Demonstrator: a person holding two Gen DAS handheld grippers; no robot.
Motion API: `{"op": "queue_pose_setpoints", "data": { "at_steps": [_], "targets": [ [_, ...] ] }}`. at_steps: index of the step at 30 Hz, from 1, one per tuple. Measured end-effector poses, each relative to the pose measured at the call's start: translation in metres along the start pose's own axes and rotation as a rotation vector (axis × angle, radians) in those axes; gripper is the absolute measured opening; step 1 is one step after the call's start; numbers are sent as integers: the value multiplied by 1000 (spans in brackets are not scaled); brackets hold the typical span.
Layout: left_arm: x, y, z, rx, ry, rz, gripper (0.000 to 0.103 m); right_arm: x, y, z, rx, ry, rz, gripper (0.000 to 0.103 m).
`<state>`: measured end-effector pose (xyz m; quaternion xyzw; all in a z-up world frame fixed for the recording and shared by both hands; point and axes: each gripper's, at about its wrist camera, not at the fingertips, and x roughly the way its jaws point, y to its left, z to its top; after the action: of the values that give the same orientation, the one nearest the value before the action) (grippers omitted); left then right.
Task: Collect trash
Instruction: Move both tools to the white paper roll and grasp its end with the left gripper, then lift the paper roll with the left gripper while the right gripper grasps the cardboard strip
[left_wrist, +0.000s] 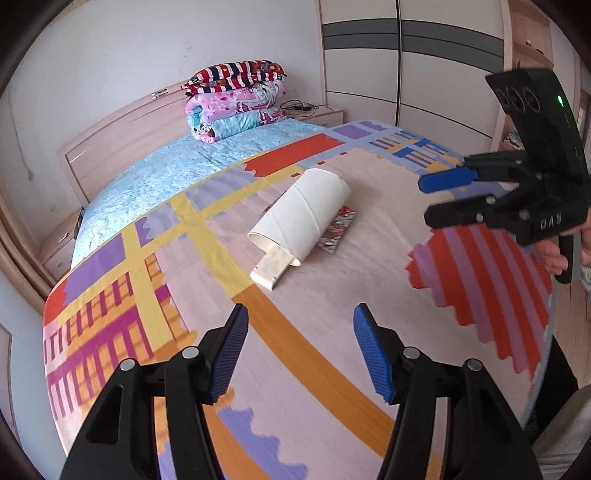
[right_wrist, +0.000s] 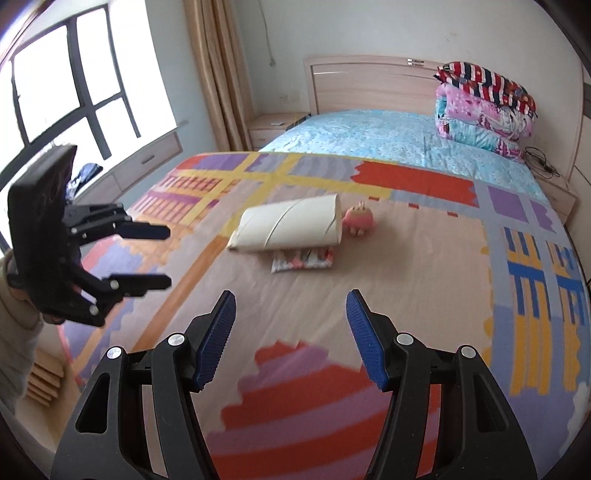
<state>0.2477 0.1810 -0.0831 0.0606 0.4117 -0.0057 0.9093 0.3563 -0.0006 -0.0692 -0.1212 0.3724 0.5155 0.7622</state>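
Both grippers hang above the near end of the bed (left_wrist: 325, 369), jaws spread wide and empty: the left gripper (left_wrist: 300, 349) and the right gripper (right_wrist: 288, 332). The trash lies mid-bed on the patterned blanket (right_wrist: 424, 266): a white cardboard tube (left_wrist: 303, 214) on its side, a flat white piece (left_wrist: 269, 267) poking from its near end, and a printed wrapper (right_wrist: 303, 263) partly under it. A pink toy (right_wrist: 359, 220) sits just beyond the tube. Folded quilts (left_wrist: 236, 99) are stacked at the headboard.

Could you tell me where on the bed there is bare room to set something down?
Bare blanket lies between both open claws and the cardboard tube. Crowded around the tube: wrapper beneath it, pink toy beside it.
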Motion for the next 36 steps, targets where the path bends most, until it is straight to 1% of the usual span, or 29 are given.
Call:
{"op": "queue_pose_setpoints", "data": {
  "at_steps": [5,11,16,18,19,21,23,24,25,26,27,28,29,30,32,34,36],
  "targets": [
    [21,14,6,15,16,-4,57,15,-7,17,16,-1,25,62],
    [44,30,14,7,20,-66,57,30,-11,29,30,2,29,62],
    [59,38,18,17,34,-74,57,43,-19,35,48,15,32,62],
    [62,37,20,33,32,-85,57,46,-21,37,47,16,51,62],
    [63,37,21,41,32,-90,56,48,-23,38,48,16,56,62],
    [66,35,22,59,34,-110,52,52,-27,39,58,15,57,62],
    [70,33,23,83,39,-123,42,55,-28,40,71,21,77,57],
    [72,32,23,88,40,-130,42,56,-29,40,74,23,91,54],
    [72,32,24,92,38,-135,41,56,-28,40,68,22,95,53],
    [73,33,24,95,39,-140,37,57,-27,40,56,22,99,52],
    [73,34,25,95,39,-143,34,59,-27,40,47,24,107,47],
    [73,35,25,91,37,-142,31,60,-27,39,43,26,113,36],
    [74,36,25,85,35,-139,25,61,-26,38,41,34,128,30],
    [73,36,25,83,33,-141,21,61,-27,37,44,35,142,25],
    [72,34,24,90,35,-137,17,58,-29,35,61,28,182,23],
    [70,34,22,92,38,-132,16,54,-30,35,70,20,208,18],
    [67,34,20,89,44,-125,10,47,-30,35,73,10,225,15]
  ]
}}
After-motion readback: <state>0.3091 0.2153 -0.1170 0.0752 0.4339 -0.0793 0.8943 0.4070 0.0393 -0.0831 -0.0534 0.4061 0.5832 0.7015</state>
